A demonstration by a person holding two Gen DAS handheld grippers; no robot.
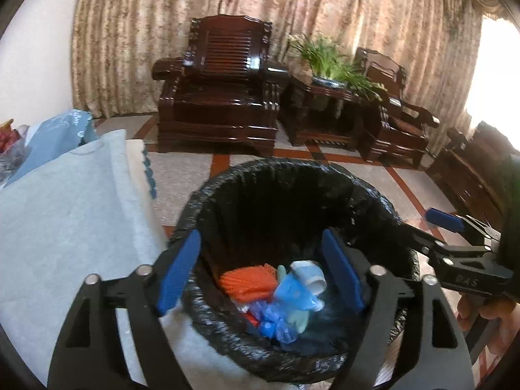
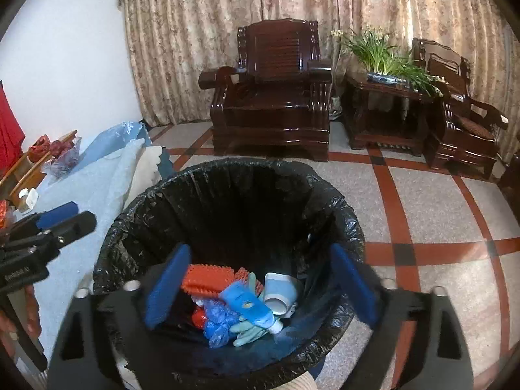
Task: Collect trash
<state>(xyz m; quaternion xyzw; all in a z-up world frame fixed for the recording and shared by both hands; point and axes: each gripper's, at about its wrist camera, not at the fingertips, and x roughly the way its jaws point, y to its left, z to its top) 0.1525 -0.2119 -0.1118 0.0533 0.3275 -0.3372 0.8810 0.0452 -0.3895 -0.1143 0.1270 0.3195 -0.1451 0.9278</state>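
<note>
Your left hand-held gripper hangs wide open over the bin, gripping nothing. Your right hand-held gripper is equally spread and empty above the same bin. Collected trash lies at the bottom: orange mesh, blue tube, gloves. Only the right view shows the red cloth. Gripper lettering is illegible.

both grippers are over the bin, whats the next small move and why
Probably pull the left gripper back toward the table to look for more trash. Both it and the right gripper hang open and empty over the bin, and the orange mesh, blue tube and cup already lie inside.
</note>
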